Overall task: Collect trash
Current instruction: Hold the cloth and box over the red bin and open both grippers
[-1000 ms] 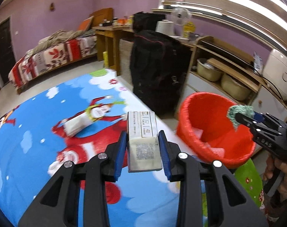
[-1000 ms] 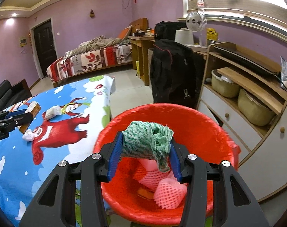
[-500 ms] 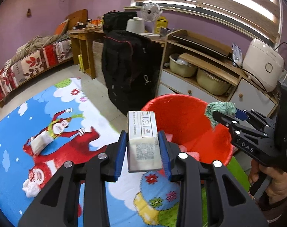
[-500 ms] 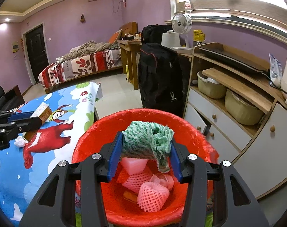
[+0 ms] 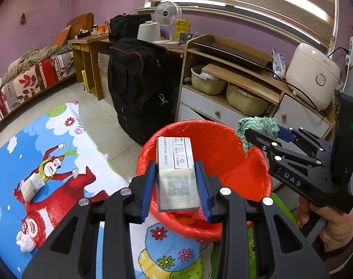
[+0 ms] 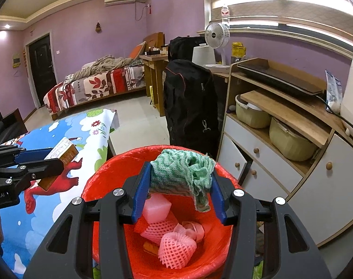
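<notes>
A red bin [image 5: 223, 153] stands by the cartoon-print table [image 5: 8, 167]. My left gripper [image 5: 176, 169] is shut on a small printed carton [image 5: 174, 153], held above the bin's near rim. My right gripper [image 6: 179, 179] holds a crumpled green cloth [image 6: 181, 167] over the bin [image 6: 102, 179]; its jaws are opening, and the cloth still spans both pads. Pink foam nets [image 6: 176, 248] and a pink block [image 6: 156, 209] lie inside. The right wrist view shows the left gripper [image 6: 53, 158] with the carton [image 6: 64, 151] at the left. A white packet [image 5: 29, 187] and a paper wad [image 5: 25, 243] lie on the table.
A black luggage bag [image 5: 139, 86] stands just behind the bin. A wooden cabinet [image 5: 223, 107] with drawers, pots and a rice cooker [image 5: 312, 76] runs along the right. A bed [image 6: 95, 88] and a desk are farther back. A hand [image 5: 332, 223] grips the right tool.
The left gripper carried the carton from above the table to above the bin's near rim. The right gripper's jaws have widened slightly around the cloth, and it has moved a little further over the bin.
</notes>
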Motion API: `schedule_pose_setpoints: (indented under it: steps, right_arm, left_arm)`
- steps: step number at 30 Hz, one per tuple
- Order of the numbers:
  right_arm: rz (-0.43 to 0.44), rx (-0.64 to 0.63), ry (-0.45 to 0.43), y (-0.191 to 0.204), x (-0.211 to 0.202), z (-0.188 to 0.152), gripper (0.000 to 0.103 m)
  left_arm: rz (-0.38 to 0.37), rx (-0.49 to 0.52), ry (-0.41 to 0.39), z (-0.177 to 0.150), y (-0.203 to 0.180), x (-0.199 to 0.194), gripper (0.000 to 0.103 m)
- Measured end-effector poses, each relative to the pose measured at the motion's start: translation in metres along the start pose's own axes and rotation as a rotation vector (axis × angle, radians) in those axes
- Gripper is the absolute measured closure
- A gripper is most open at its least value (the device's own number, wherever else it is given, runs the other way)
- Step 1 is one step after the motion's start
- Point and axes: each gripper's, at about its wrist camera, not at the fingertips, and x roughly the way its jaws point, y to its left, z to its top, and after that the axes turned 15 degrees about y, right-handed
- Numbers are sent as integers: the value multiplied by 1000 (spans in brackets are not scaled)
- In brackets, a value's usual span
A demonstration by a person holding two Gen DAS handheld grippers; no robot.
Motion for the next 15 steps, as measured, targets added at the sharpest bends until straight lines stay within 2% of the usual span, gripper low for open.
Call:
schedule_pose_setpoints:
  steps: [9,14,15]
  right_arm:
    - [-11,24,-19,-11,-3,5,53]
    - [-21,42,-32,-16,-7,6,44]
    - [-22,45,-34,-18,-8,6,42]
  left_arm:
    - [-18,16,-3,9,-11,3,69]
    - [-39,34,-10,12,-17,3,69]
    - [-42,38,-10,12,-18,3,66]
